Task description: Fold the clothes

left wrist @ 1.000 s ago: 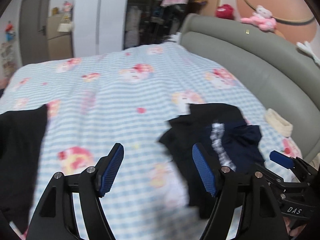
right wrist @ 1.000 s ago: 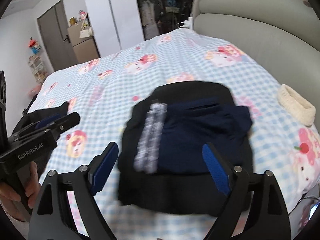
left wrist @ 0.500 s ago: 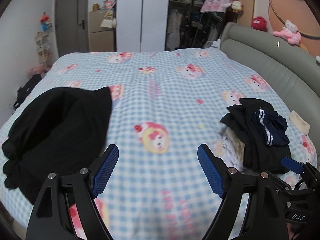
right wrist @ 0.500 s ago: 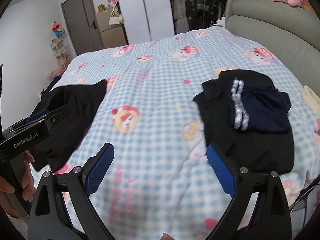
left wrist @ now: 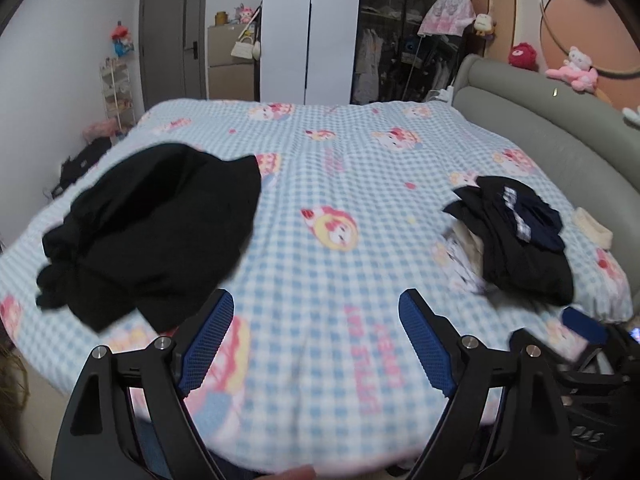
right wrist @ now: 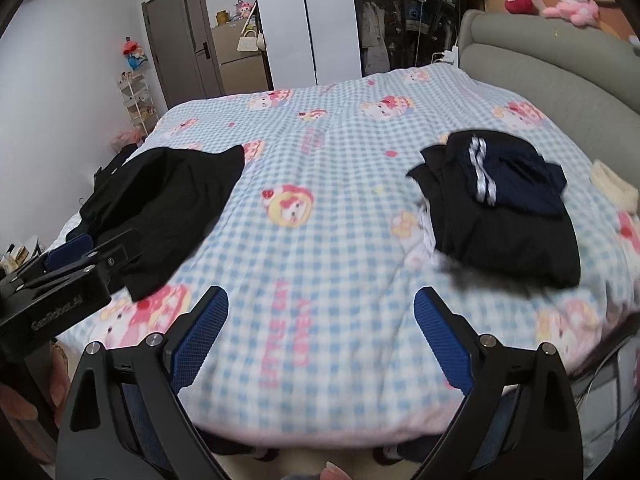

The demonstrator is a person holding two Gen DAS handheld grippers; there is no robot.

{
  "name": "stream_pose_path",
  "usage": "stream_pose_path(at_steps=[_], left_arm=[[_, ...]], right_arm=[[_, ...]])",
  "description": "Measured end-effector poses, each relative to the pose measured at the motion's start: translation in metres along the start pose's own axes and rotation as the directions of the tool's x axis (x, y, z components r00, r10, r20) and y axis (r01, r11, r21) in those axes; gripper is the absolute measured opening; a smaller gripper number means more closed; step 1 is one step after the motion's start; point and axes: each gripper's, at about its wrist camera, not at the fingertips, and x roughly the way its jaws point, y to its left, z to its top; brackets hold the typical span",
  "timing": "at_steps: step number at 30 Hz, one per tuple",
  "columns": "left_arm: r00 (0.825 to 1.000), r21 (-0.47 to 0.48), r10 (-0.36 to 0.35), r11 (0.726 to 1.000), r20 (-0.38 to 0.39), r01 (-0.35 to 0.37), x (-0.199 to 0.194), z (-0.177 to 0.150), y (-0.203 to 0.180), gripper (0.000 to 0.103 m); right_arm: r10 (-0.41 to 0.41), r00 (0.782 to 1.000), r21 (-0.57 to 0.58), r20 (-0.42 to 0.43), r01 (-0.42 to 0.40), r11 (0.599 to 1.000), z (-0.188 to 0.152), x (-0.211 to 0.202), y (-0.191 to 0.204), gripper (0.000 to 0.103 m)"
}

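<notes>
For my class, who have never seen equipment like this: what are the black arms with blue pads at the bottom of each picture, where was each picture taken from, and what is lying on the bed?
A person holds a two-finger tool in each hand; there is no robot. Each tool carries a camera looking along its fingers. One picture comes from the left tool, the other from the right tool. Both are open and hold nothing. In the right view the left tool also shows at the left edge. On the checked bedspread lie an unfolded black garment to the left and a stack of folded dark clothes to the right, topped by a navy piece with white stripes.
</notes>
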Motion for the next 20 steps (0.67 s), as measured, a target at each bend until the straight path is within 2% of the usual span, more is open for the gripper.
stream_pose_path(at_steps=[4,9,15,20], left_arm=[[1.0,-0.029,-0.012,1.0,-0.012,0.011,-0.007,-0.024,0.001,0.087],[0.999,-0.035,-0.02,0.999,-0.028,0.019,-0.01,-0.046,0.001,0.087],[0.998,-0.016,-0.024,1.0,-0.057,0.023,-0.009,-0.064,-0.008,0.087],[0.999,-0.008,-0.029,1.0,-0.043,0.028,-0.014,-0.066,-0.012,0.087]], right_arm=[[0.013,0.999,-0.007,-0.035,-0.014,1.0,-0.026,-0.006,0.0,0.096],[-0.015,0.999,-0.021,-0.041,0.014,1.0,-0.044,-0.009,-0.004,0.096],[-0.019,0.999,-0.008,-0.048,0.018,1.0,-0.053,-0.01,-0.012,0.096],[-0.017,0.998,-0.011,-0.053,0.016,1.0,-0.055,-0.011,-0.012,0.096]])
